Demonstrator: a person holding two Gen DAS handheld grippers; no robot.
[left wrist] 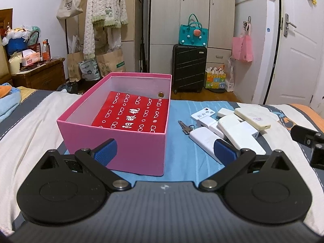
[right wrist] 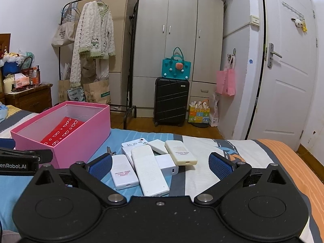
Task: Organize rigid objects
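1. Left wrist view: the left hand-held gripper (left wrist: pixel 165 150) is spread wide and holds nothing. Its left finger stands in front of the near wall of the pink box (left wrist: pixel 129 147), and its right finger reaches toward the near end of a white remote (left wrist: pixel 204 140).
2. The pink box sits open on the bed (left wrist: pixel 30 125), with a red packet (left wrist: pixel 133 115) printed with white glasses leaning inside it. The rest of the box looks free.
3. To the right of the box, on the blue-striped part of the bedding, lies a loose heap of white and cream rigid things, with a small set of keys (left wrist: pixel 185 128) just beside it. A dark piece of the other tool shows at the far right edge.
4. Right wrist view: the right hand-held gripper (right wrist: pixel 160 165) is also wide apart and empty, and it faces the heap straight on.
5. Between its fingers lie a long white remote (right wrist: pixel 149 172) on top, a shorter white remote (right wrist: pixel 122 172) to its left, a white block with a port (right wrist: pixel 167 165) partly beneath, and a cream remote (right wrist: pixel 180 151) farther back. A flat white card-like piece (right wrist: pixel 134 142) lies at the back.
6. Judged step: the sorting seems barely begun, since only the packet is in the box and no tool carries anything.
7. The next move probably calls for closing across the narrow width of the top remote, lifting it clear of its neighbours, then carrying it left over the box rim.
8. These casings look smooth and hard, so a grip off-centre might let one tip or slide.
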